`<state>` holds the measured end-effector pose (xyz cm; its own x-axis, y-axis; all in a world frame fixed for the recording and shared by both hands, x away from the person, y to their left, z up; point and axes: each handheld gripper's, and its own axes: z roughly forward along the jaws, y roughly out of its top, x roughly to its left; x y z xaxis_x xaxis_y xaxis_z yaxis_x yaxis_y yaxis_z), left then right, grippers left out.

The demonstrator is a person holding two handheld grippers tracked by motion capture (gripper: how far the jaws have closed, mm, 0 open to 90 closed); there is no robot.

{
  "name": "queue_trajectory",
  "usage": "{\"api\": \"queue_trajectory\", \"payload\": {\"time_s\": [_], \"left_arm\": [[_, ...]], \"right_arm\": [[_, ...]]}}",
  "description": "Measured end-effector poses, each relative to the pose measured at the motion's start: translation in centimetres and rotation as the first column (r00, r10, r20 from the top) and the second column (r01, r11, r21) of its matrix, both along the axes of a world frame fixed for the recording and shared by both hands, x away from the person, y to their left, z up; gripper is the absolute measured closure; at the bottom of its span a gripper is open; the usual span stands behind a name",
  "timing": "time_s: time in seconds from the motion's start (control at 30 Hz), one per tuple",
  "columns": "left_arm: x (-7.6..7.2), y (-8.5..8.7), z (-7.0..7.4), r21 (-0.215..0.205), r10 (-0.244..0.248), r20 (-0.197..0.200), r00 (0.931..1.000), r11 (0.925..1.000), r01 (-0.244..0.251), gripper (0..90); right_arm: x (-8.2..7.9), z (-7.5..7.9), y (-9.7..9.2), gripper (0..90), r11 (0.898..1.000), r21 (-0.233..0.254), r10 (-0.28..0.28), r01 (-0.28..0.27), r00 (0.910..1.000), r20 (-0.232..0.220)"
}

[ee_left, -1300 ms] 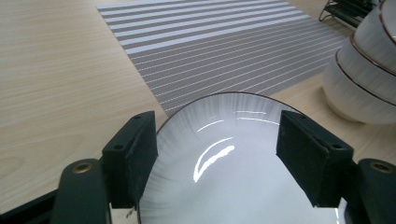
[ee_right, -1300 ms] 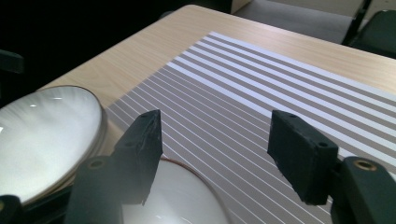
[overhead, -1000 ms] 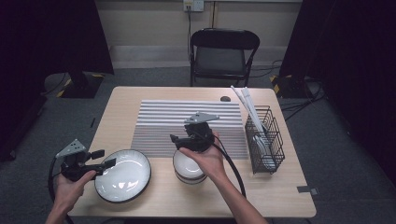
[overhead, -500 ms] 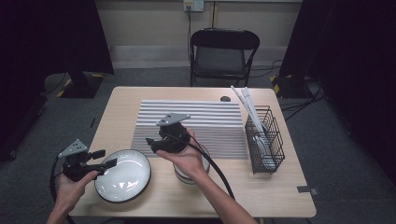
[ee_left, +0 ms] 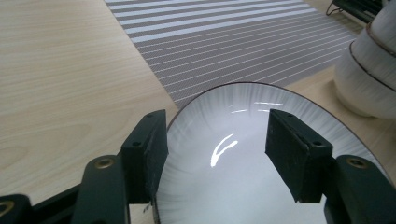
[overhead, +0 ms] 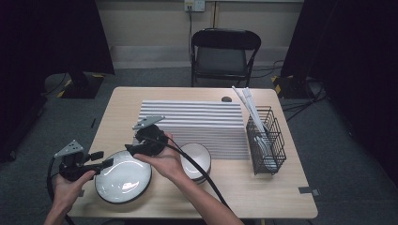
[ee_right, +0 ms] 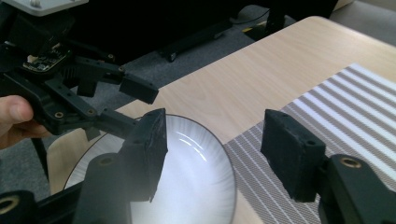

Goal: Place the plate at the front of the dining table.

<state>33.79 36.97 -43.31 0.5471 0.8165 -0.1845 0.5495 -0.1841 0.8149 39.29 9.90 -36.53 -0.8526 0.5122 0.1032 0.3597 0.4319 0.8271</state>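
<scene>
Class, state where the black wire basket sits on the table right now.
In the high view the black wire basket stands at the table's right side, against the right edge of the grey striped mat, right of the stacked white bowls.

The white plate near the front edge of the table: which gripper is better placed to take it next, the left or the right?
Probably the left. The left gripper already has its open jaws on either side of the plate rim. The right gripper hangs open above the far edge, and its jaws have just been closing on nothing.

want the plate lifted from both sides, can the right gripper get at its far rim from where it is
Probably yes. The right gripper is open just above the plate, with nothing between them; the left gripper sits at the opposite rim.
</scene>
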Motion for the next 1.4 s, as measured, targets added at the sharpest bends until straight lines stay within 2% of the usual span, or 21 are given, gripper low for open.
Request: {"api": "queue_trajectory", "payload": {"time_s": [0.27,0.47,0.6,0.7,0.73,0.77,0.8,0.9,0.97,1.17,1.23,1.4], "left_arm": [[0.2,0.7,-0.6,-0.002,0.012,-0.016,0.9998,0.9999,-0.012,44.5],[0.4,1.4,-1.2,-0.015,0.025,-0.032,0.9992,0.9996,-0.025,53.1],[0.5,2.0,-1.7,-0.024,0.036,-0.047,0.9982,0.9990,-0.037,57.2],[0.5,2.1,-1.8,-0.023,0.037,-0.047,0.9982,0.9990,-0.039,58.1],[0.5,2.2,-1.8,-0.023,0.035,-0.050,0.9981,0.9991,-0.036,58.2],[0.5,2.2,-1.9,-0.012,0.041,-0.048,0.9980,0.9991,-0.041,58.2],[0.6,2.2,-2.1,-0.018,0.040,-0.061,0.9973,0.9990,-0.041,58.2],[0.6,2.3,-2.3,-0.014,0.044,-0.061,0.9972,0.9989,-0.045,58.2],[0.6,2.4,-2.3,-0.007,0.048,-0.063,0.9969,0.9988,-0.048,58.2],[0.7,2.5,-2.7,-0.014,0.059,-0.071,0.9957,0.9981,-0.060,59.9],[0.8,2.7,-2.9,-0.023,0.069,-0.086,0.9939,0.9972,-0.071,61.8],[0.9,2.8,-3.1,-0.014,0.063,-0.096,0.9934,0.9978,-0.065,63.9]], "right_arm": [[0.2,-1.3,1.5,46.8,0.999,-0.033,0.028,-0.029,0.9992,-0.029],[0.7,-2.3,2.3,53.6,0.998,-0.033,0.044,-0.046,0.9974,-0.057],[1.1,-3.1,2.9,57.0,0.997,-0.057,0.052,-0.056,0.9960,-0.072],[1.4,-3.4,3.0,57.4,0.997,-0.054,0.052,-0.057,0.9948,-0.087],[1.6,-3.7,3.1,58.9,0.997,-0.054,0.052,-0.058,0.9926,-0.110],[1.6,-3.7,3.1,58.9,0.997,-0.054,0.052,-0.058,0.9926,-0.110],[1.8,-4.0,3.2,58.1,0.997,-0.061,0.047,-0.054,0.9928,-0.110],[2.0,-4.3,3.3,58.1,0.996,-0.062,0.058,-0.066,0.9901,-0.128],[2.1,-4.7,3.5,59.4,0.994,-0.081,0.064,-0.076,0.9888,-0.134],[2.7,-5.5,3.7,60.4,0.993,-0.109,0.037,-0.052,0.9902,-0.135],[3.0,-5.9,3.6,61.9,0.992,-0.122,0.023,-0.039,0.9906,-0.135],[3.3,-6.2,3.4,62.9,0.990,-0.136,0.010,-0.028,0.9907,-0.135]]}}
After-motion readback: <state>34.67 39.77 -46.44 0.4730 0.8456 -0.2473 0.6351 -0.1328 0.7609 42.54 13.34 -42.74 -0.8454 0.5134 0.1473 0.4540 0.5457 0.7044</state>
